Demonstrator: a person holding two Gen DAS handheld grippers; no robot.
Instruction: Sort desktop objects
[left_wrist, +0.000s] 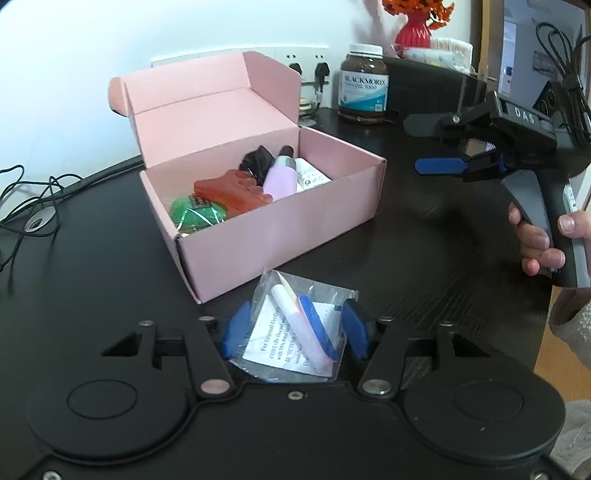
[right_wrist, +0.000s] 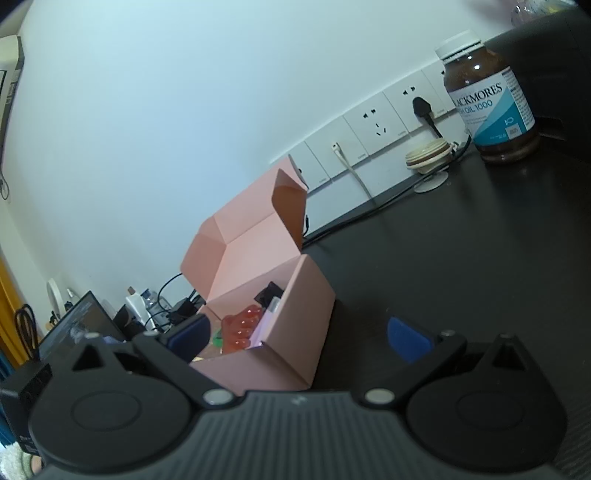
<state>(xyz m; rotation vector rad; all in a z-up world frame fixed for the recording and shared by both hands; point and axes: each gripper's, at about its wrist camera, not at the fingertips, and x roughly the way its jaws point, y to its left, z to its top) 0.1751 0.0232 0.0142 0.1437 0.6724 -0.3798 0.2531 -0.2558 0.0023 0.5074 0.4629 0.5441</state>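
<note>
Left tongs clamp one clear packet; right tongs wide open, empty; one pink box.

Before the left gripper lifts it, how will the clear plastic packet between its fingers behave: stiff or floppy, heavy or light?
The clear plastic packet looks thin and wrinkled, so it will probably sag and crumple under the left gripper. It holds only a folded leaflet and small sticks, so it is likely light. The glossy film may slip between the pads.
</note>
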